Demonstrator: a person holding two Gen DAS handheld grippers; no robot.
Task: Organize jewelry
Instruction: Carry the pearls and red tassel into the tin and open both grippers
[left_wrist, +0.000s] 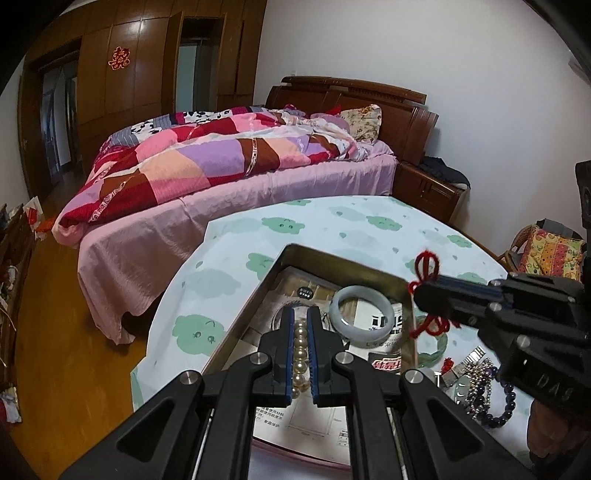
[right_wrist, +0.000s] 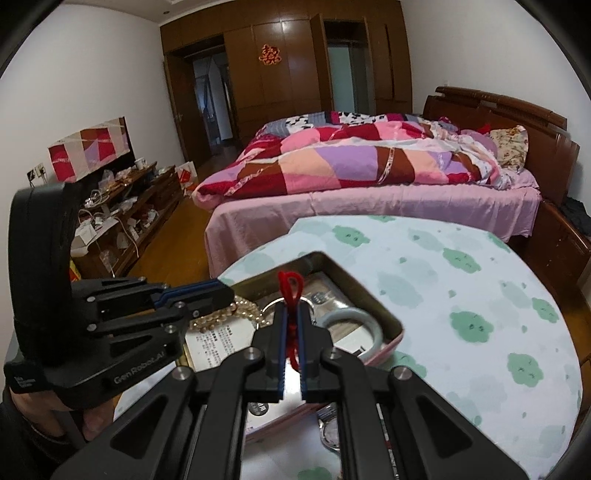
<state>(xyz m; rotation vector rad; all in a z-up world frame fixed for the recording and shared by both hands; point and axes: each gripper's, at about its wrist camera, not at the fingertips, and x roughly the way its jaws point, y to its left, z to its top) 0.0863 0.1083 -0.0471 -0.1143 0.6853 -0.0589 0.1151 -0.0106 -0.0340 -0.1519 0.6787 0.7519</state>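
My left gripper (left_wrist: 300, 315) is shut on a pearl strand (left_wrist: 301, 354) and holds it over the open metal tin (left_wrist: 332, 258); the strand also shows in the right wrist view (right_wrist: 236, 312). A pale jade bangle (left_wrist: 364, 312) lies in the tin on printed paper. My right gripper (right_wrist: 291, 314) is shut on a red knotted cord (right_wrist: 291, 288), above the tin's right edge; the cord also shows in the left wrist view (left_wrist: 428, 267). The left gripper (right_wrist: 218, 291) reaches in from the left.
The tin stands on a round table with a cloud-print cloth (left_wrist: 332, 218). A green bangle (left_wrist: 432, 349), dark bead bracelets (left_wrist: 487, 391) and a metal watch band lie right of the tin. A bed (left_wrist: 221, 166) stands behind; a cluttered shelf (right_wrist: 122, 214) at far left.
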